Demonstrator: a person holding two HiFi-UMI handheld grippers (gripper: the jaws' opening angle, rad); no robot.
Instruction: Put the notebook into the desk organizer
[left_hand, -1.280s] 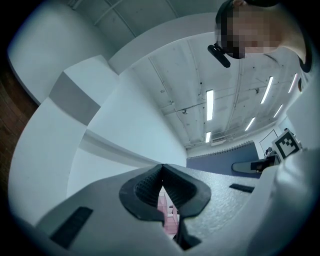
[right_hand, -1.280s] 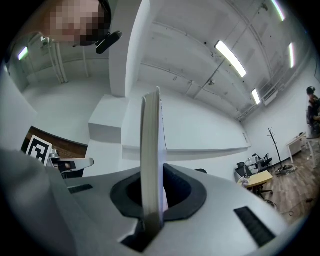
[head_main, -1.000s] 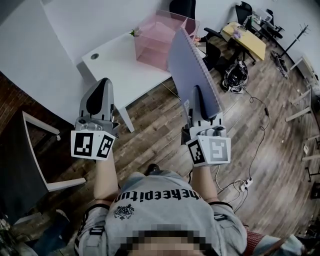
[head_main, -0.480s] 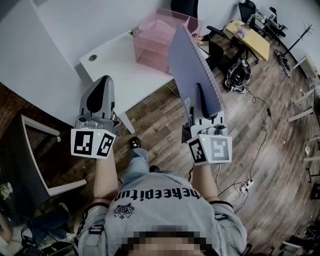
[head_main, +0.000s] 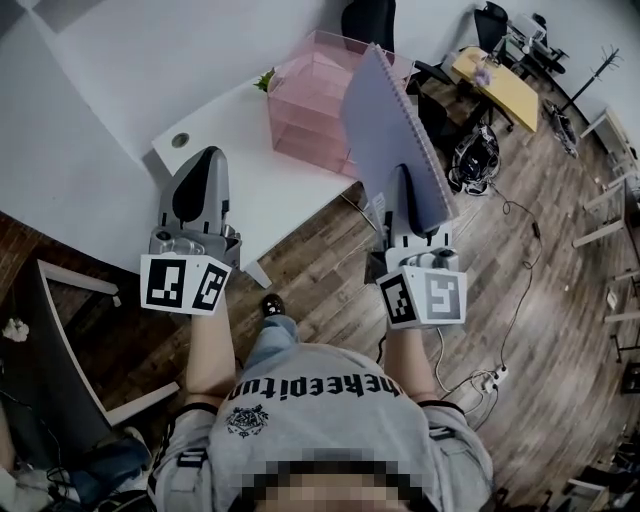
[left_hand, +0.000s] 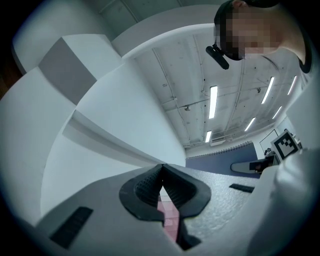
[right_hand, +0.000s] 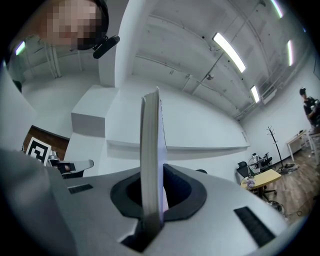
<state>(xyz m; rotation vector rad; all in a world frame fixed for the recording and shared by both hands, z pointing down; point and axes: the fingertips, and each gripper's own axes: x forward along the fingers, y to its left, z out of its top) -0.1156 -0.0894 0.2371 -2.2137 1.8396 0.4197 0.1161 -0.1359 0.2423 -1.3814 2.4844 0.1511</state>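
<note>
A white desk (head_main: 225, 175) with a round cable hole (head_main: 179, 140) stood on a wood-plank floor (head_main: 320, 285). A dark backpack (head_main: 472, 152) lay near a yellow table (head_main: 505, 85), with black office chairs (head_main: 490, 20) behind and a white power strip (head_main: 492, 372) lying well apart

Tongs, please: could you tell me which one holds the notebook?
The right tongs, shut on the lavender spiral-bound notebook; the left tongs are shut and empty.
</note>
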